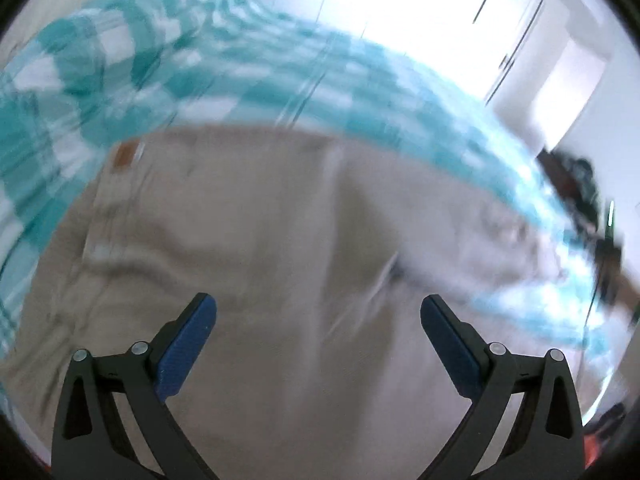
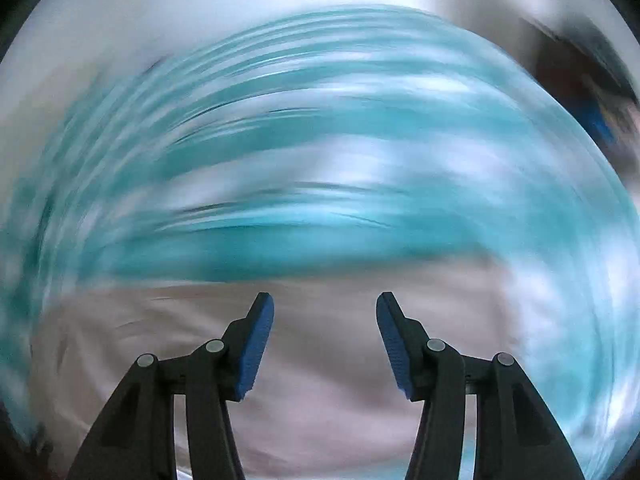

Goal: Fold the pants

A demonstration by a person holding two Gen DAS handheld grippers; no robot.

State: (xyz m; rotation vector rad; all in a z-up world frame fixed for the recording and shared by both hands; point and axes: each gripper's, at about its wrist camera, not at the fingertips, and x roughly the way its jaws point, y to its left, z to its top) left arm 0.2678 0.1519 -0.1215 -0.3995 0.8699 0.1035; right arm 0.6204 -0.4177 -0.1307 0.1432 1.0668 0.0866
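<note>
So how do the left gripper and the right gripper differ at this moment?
The left gripper has its fingers spread wider than the right gripper. The left wrist view shows the beige pants fairly clearly, with a brown label; the right wrist view is heavily motion-blurred. Shared: both are open, hold nothing, have blue pads, and hover over the pants on the teal checked cover.

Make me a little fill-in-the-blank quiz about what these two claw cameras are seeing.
1. The pants are ____ in colour.
2. They lie on a cloth checked white and ____.
3. Both the left claw and the right claw stand ____, with nothing between the fingers.
4. The pads on the fingers are ____.

Missing words: beige; teal; open; blue
</note>
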